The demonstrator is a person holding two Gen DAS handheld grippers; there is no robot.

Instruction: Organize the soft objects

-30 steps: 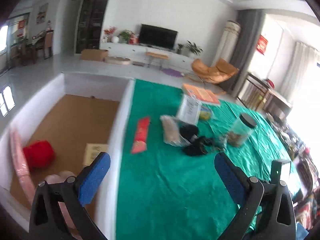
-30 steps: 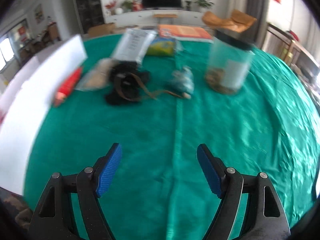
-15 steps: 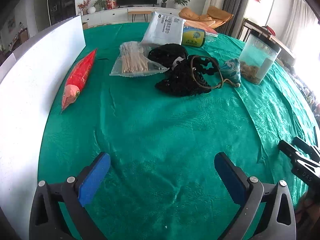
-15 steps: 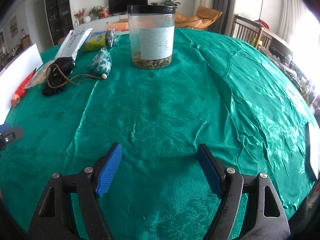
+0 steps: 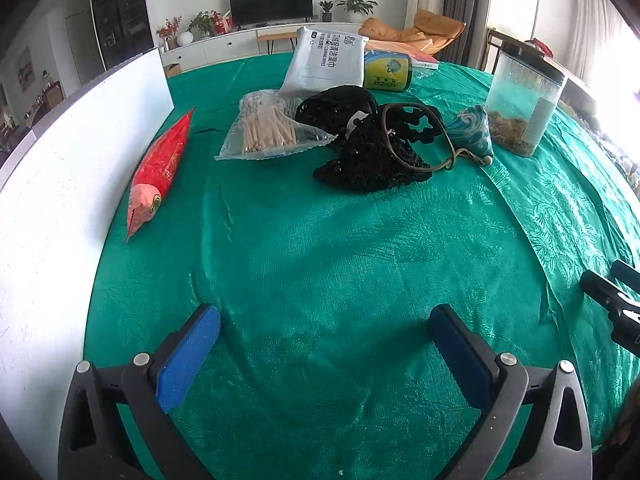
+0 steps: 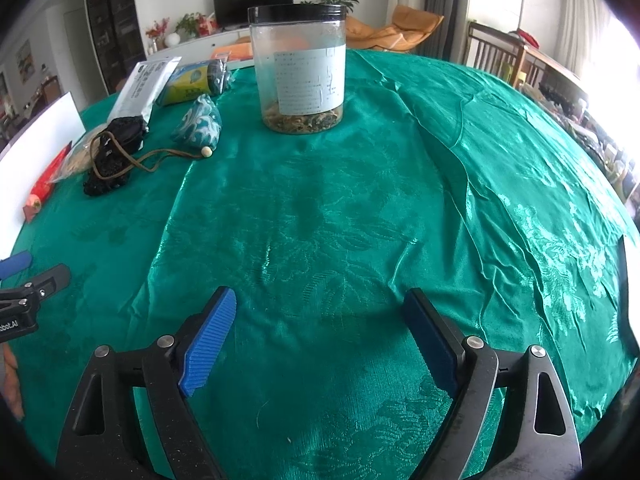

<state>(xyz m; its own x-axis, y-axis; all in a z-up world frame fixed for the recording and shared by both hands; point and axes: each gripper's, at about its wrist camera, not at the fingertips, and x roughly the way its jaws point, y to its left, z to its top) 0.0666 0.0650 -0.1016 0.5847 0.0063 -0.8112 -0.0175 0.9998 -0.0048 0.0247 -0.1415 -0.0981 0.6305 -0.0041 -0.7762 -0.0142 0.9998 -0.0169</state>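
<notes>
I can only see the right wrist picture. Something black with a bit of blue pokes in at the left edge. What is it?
Observer: That is the left tool. Its own camera shows both blue pads wide apart with nothing between them, over the green cloth.
Operator: And the red sliver by the white board?
Observer: It is a long red packet, pink at the near end, lying along the white board.
Operator: What's in the clear bag beside it?
Observer: The clear bag holds a bundle of thin pale sticks.
</notes>
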